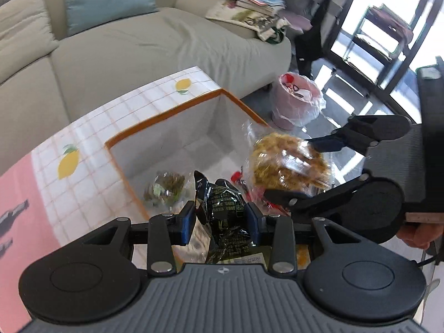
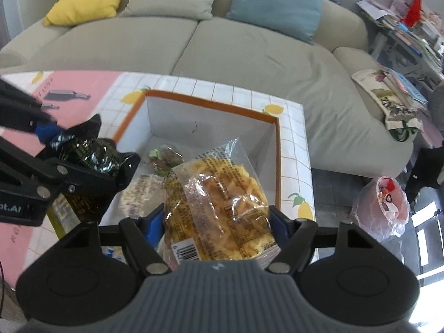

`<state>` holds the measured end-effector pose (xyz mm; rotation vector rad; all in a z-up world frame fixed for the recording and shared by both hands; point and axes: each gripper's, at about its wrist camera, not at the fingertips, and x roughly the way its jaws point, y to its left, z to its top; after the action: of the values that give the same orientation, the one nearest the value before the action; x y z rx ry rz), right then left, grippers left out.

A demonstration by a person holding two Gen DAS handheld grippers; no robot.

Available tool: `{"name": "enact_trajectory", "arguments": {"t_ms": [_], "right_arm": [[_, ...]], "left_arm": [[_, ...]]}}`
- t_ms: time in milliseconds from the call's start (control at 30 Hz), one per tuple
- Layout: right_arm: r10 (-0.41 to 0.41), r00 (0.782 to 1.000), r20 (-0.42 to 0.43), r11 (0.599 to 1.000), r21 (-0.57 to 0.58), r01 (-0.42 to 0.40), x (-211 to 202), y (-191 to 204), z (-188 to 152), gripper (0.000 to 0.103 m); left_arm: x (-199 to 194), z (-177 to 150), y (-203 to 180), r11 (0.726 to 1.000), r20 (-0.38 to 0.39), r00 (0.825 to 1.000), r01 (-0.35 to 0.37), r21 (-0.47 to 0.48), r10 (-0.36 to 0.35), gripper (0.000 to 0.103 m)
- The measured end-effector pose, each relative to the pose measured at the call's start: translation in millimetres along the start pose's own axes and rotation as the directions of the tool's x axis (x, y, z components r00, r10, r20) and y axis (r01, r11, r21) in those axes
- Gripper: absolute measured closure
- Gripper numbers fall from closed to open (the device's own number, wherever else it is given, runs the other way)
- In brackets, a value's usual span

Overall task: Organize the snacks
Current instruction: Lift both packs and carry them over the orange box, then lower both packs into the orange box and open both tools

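The waffle packet is motion-blurred, and print on the dark packet is unreadable.

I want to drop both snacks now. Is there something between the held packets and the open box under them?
Nothing visible blocks either. The right gripper holds the yellow waffle packet and the left gripper the dark green packet, above the box. Only a small clear packet lies inside.

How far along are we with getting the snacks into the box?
Done: a small clear packet of greenish snack and a pale packet already lie in the orange-rimmed box. In hand: the left gripper clamps a black wrapper snack, the right gripper a waffle pack, both over the box. Left: releasing both.
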<state>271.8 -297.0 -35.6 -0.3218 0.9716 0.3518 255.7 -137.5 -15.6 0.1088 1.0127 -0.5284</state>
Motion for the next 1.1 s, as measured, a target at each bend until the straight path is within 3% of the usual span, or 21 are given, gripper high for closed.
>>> {"name": "enact_trajectory", "arguments": {"t_ms": [233, 633, 900, 1100], "right_arm": [[0.022, 0.998, -0.053, 0.996, -0.086, -0.027, 47, -4, 12, 0.030], [0.062, 0.993, -0.101, 0.985, -0.157, -0.077, 102, -3, 22, 0.029], [0.045, 0.992, -0.122, 0.979, -0.193, -0.068, 115, 1, 19, 0.028], [0.056, 0.993, -0.107, 0.977, -0.199, -0.077, 101, 8, 16, 0.022]], "left_arm": [[37, 24, 11, 0.999, -0.053, 0.998, -0.019, 0.050, 0.021, 0.060], [74, 34, 27, 0.996, -0.101, 0.994, -0.036, 0.081, 0.044, 0.060], [82, 35, 30, 0.996, -0.115, 0.992, -0.041, 0.078, 0.050, 0.060], [78, 34, 32, 0.997, -0.119, 0.992, -0.036, 0.071, 0.044, 0.060]]}}
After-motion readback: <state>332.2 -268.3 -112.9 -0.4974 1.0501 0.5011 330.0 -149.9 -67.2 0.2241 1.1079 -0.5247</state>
